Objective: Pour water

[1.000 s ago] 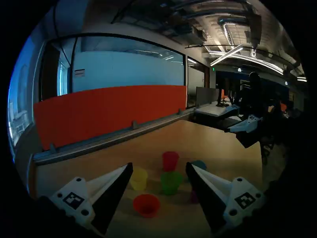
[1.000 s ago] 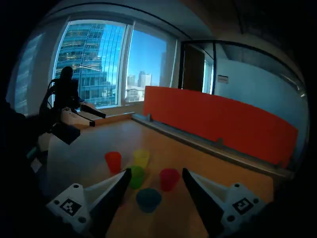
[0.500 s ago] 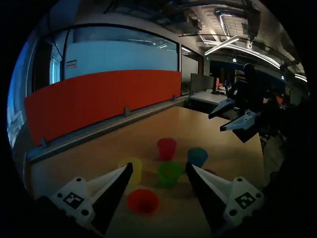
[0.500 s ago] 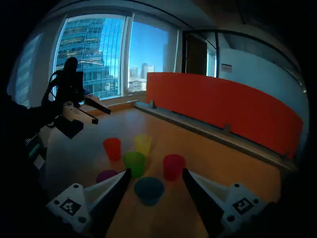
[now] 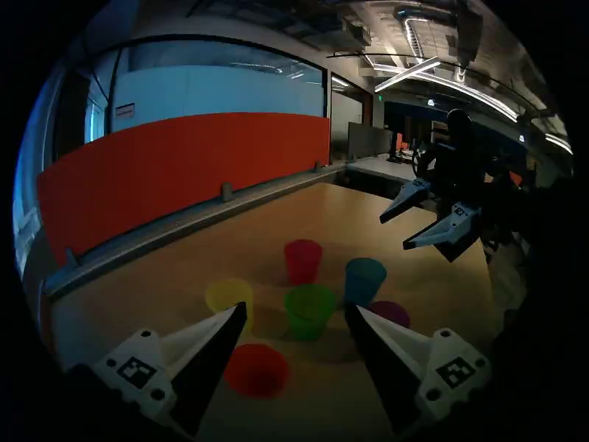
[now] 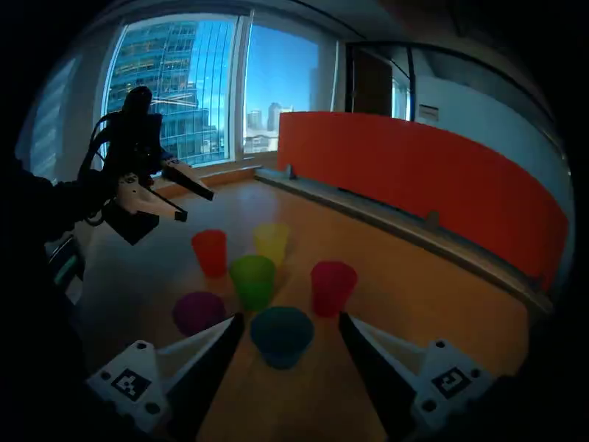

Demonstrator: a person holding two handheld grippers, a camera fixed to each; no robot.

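Several plastic cups stand in a cluster on the wooden table (image 5: 412, 346). In the left gripper view I see a green cup (image 5: 309, 311), an orange-red cup (image 5: 256, 370), a yellow cup (image 5: 228, 296), a pink-red cup (image 5: 303, 261), a teal cup (image 5: 364, 280) and a purple cup (image 5: 390, 314). My left gripper (image 5: 293, 318) hangs open just above the green cup, holding nothing. In the right gripper view the teal cup (image 6: 281, 336) sits just ahead of my open, empty right gripper (image 6: 288, 325). The right gripper (image 5: 394, 230) hovers beyond the cups; the left gripper (image 6: 197, 205) likewise.
An orange partition (image 5: 177, 169) with a metal rail runs along the table's far edge. Tall windows (image 6: 177, 96) stand behind the left gripper. Bare tabletop (image 6: 456, 295) stretches to the right of the cups.
Both grippers have tilted downward toward the cups, which now sit higher and larger in each view. The purple cup has come into sight.
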